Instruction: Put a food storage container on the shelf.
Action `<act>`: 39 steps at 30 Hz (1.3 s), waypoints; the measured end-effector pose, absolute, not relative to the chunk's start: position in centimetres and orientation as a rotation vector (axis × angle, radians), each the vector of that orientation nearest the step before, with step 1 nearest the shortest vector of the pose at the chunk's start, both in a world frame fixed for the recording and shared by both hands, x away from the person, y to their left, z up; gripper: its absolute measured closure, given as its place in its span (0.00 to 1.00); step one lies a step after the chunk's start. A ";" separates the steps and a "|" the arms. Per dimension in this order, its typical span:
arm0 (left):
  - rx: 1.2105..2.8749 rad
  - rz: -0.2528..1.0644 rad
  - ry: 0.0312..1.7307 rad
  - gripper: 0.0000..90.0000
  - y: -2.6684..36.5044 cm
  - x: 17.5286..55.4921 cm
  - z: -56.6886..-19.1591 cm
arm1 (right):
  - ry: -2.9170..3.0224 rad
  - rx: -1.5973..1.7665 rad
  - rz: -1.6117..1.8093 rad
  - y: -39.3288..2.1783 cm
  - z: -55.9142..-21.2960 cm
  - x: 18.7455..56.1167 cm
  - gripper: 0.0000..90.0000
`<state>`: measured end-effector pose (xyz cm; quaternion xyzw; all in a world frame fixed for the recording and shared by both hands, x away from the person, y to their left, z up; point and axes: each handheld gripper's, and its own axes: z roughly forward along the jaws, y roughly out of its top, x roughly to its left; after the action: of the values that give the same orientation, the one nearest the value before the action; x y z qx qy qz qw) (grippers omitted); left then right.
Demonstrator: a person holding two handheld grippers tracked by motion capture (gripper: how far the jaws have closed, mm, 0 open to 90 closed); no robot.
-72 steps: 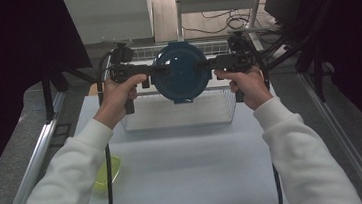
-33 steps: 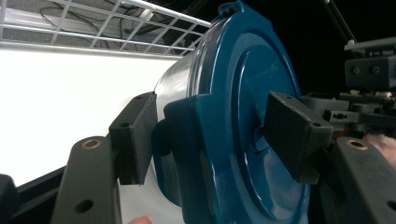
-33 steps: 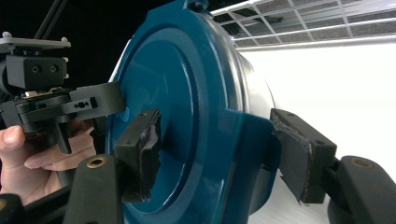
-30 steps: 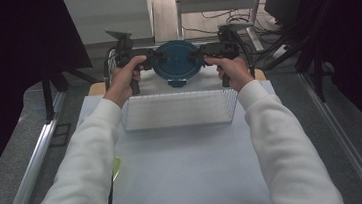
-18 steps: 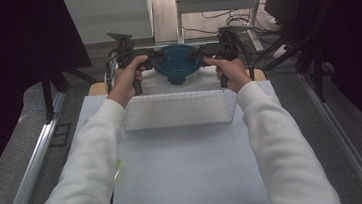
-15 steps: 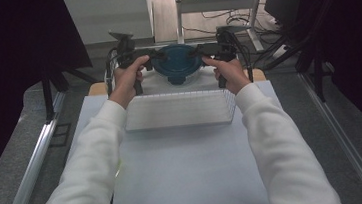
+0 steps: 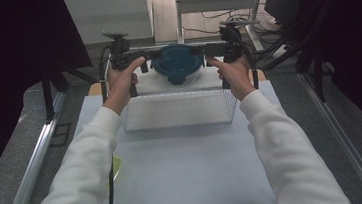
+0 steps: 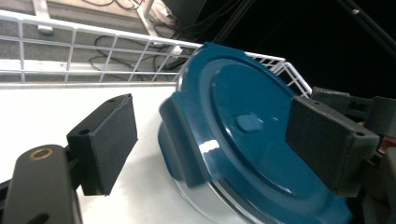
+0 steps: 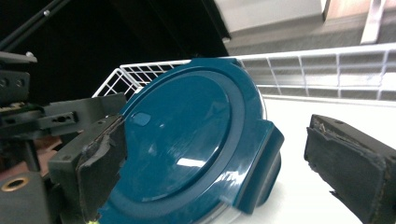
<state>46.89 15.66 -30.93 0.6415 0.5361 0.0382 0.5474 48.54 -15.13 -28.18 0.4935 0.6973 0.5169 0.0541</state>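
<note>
- Our left gripper (image 8: 210, 149) has its jaws spread wide around the blue lid (image 8: 252, 140); whether a pad touches it we cannot tell.
- Our right gripper (image 9: 243, 158) is just as wide open, straddling the lid's opposite side.
- The glossy round plastic lid covers a clear container, mostly hidden, standing inside a white wire basket (image 7: 177, 110) at the table's (image 7: 186, 177) far end.

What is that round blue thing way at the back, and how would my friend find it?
Start at the white wire basket in the middle of the table, then look just past its far rim. There, between the left gripper and the right gripper, sits a round container with a glossy teal lid. It is the one dark blue-green thing among white and black ones.
</note>
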 end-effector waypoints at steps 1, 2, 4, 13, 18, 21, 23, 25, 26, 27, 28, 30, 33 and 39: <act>1.525 0.096 1.254 0.19 15.8 46.4 -30.8 | 2.117 1.466 1.570 -15.2 -28.0 48.1 0.07; 1.530 0.102 1.246 0.19 15.9 46.1 -30.7 | 2.115 1.434 1.575 -15.4 -27.8 47.7 0.07; 1.540 0.118 1.223 0.20 16.0 45.1 -30.6 | 2.117 1.413 1.591 -15.7 -27.6 47.0 0.08; 1.608 0.155 1.114 0.22 16.2 38.9 -30.9 | 2.189 1.217 1.575 -17.9 -27.2 43.0 0.18; 1.663 0.157 1.059 0.23 15.8 35.5 -31.8 | 2.236 1.115 1.546 -19.0 -27.9 40.4 0.20; 1.694 0.176 1.029 0.24 15.5 33.3 -32.7 | 2.250 1.081 1.558 -19.5 -28.8 38.7 0.22; 1.700 0.159 1.011 0.24 15.4 32.3 -33.4 | 2.266 1.064 1.567 -19.8 -29.4 37.5 0.23; 1.707 0.150 1.005 0.24 15.3 31.2 -34.2 | 2.291 1.041 1.564 -19.9 -30.2 36.5 0.24; 1.709 0.150 1.006 0.25 15.3 30.9 -34.4 | 2.299 1.033 1.560 -19.9 -30.8 35.9 0.24; 1.709 0.151 1.004 0.25 15.3 30.6 -34.7 | 2.304 1.030 1.562 -19.9 -31.1 35.6 0.25; 1.713 0.151 1.005 0.25 15.2 30.3 -35.0 | 2.317 1.027 1.568 -19.9 -31.6 35.3 0.25; 1.720 0.148 1.002 0.25 15.2 29.8 -35.5 | 2.341 1.029 1.559 -20.0 -32.7 34.6 0.25; 1.749 0.180 1.003 0.25 15.1 28.9 -36.3 | 2.364 1.038 1.551 -20.3 -34.1 34.1 0.25; 1.797 0.171 1.002 0.26 15.0 27.3 -38.6 | 2.383 1.082 1.525 -21.3 -36.6 32.6 0.25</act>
<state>27.31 14.99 -38.57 0.7471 0.4166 0.0712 0.5131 32.64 -21.29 -36.62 0.3568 0.7854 0.5027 0.0562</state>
